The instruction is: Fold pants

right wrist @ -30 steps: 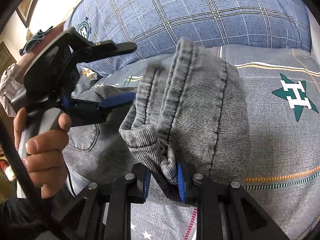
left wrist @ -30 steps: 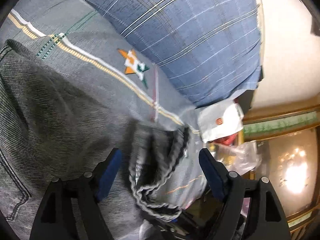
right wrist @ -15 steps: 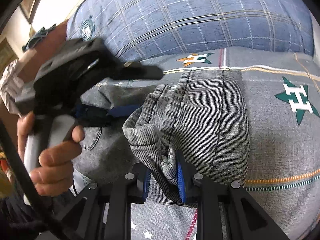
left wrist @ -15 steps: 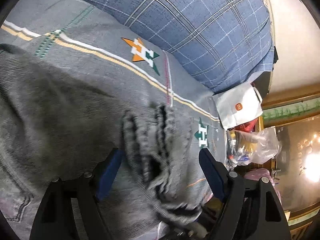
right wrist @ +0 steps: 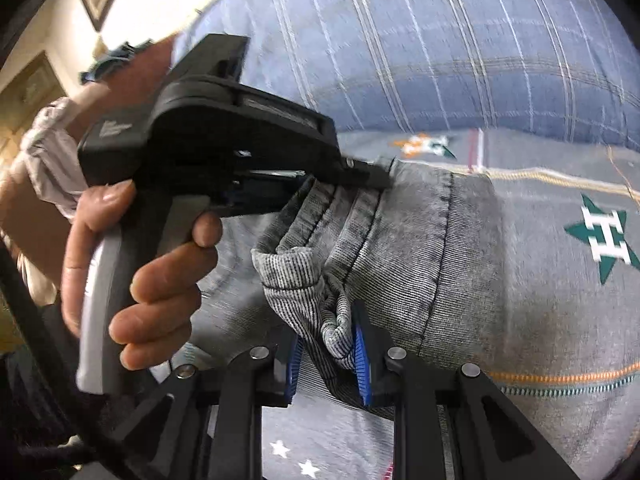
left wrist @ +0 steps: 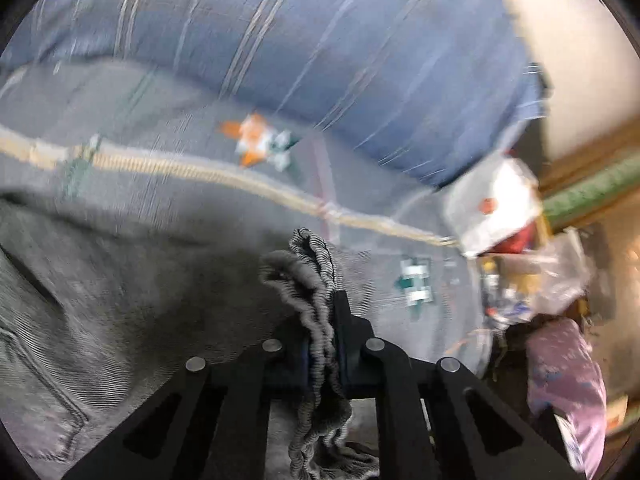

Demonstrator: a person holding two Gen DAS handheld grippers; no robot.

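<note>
Grey denim pants (left wrist: 120, 300) lie rumpled on a grey bedsheet (left wrist: 180, 128). In the left wrist view, my left gripper (left wrist: 322, 320) has its jaws closing on a bunched fold of the pants' edge (left wrist: 310, 264), and the pads press on the cloth. My right gripper (right wrist: 326, 344) is shut on another gathered fold of the pants (right wrist: 400, 248) near the bottom of its own view. A hand (right wrist: 152, 280) holds the left gripper (right wrist: 360, 172) at the left of the right wrist view, its tip on the pants' upper edge.
A blue plaid quilt (right wrist: 440, 40) rises behind the pants. The sheet carries star emblems (right wrist: 604, 236). Off the bed's right side sit a white bag (left wrist: 492, 208), clear plastic bags (left wrist: 552, 276) and a purple cloth (left wrist: 568, 380).
The left gripper's jaws went from wide apart to closed on a pants fold, and the gripper rose and rolled. The right gripper kept its hold and stayed in place.
</note>
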